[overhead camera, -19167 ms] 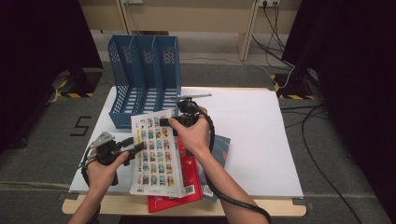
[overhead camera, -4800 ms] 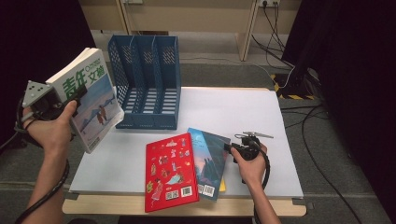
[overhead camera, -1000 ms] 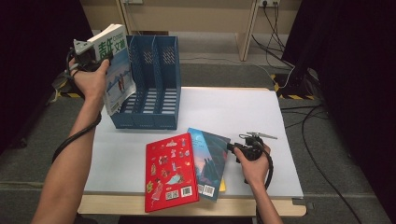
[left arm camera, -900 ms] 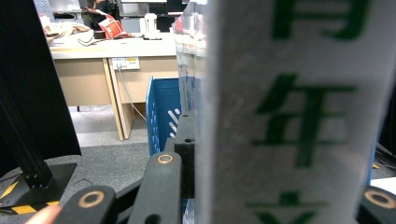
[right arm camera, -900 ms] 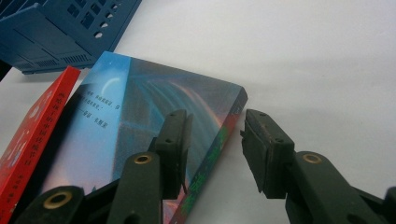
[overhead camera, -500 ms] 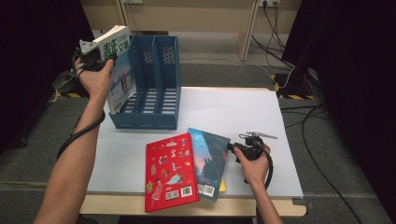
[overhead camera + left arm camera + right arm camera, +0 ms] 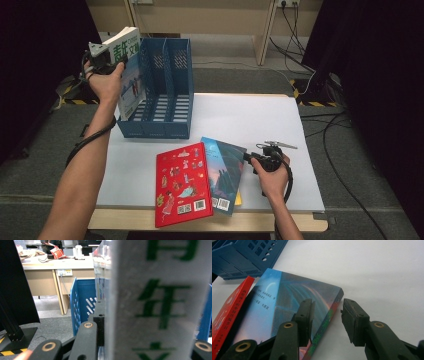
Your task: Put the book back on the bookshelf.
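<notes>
Green characters "青年文" mark the held white book (image 7: 131,65).

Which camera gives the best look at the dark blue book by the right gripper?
The right gripper view: the blue book lies close up, its cover, text and spine edge clear beside the open right gripper. The high view shows the book small, partly under the red book.

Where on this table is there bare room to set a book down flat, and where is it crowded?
Free: the white tabletop right of the blue file rack, and the strip left of the red book. Crowded: the front middle, where the red book overlaps the blue book beside the right gripper.
</notes>
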Action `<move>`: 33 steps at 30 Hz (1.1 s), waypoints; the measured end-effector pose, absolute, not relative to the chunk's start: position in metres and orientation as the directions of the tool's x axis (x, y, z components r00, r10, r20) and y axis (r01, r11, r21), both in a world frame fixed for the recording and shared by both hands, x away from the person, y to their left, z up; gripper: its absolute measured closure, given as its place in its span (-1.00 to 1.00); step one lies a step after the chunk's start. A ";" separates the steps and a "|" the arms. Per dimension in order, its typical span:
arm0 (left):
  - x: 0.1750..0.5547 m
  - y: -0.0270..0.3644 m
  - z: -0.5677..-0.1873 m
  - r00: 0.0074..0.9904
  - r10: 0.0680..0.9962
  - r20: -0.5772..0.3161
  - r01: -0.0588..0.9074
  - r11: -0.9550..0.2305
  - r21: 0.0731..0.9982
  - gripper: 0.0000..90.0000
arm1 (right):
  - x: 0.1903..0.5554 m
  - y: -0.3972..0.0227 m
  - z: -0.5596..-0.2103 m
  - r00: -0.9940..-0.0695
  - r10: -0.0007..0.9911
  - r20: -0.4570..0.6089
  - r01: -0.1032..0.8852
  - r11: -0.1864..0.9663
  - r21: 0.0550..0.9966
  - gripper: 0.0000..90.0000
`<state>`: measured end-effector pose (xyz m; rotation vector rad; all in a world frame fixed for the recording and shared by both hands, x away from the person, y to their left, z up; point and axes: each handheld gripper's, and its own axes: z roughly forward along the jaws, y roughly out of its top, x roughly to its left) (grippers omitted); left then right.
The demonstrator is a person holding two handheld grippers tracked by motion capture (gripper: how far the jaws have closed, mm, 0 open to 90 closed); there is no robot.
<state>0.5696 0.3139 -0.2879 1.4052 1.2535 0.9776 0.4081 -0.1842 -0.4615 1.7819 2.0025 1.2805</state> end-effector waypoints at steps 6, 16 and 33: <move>0.575 0.311 -0.291 0.142 0.989 -0.038 0.206 0.008 0.979 0.63 | 0.408 -0.185 -0.461 -0.269 0.875 0.401 0.730 -0.087 0.678 0.35; 0.579 0.308 -0.294 0.140 0.989 -0.049 0.198 0.020 0.980 0.63 | 0.408 -0.186 -0.460 -0.272 0.874 0.403 0.728 -0.088 0.680 0.35; 0.585 0.303 -0.308 0.147 0.986 -0.074 0.199 0.043 0.979 0.63 | 0.408 -0.185 -0.461 -0.272 0.875 0.402 0.733 -0.083 0.676 0.34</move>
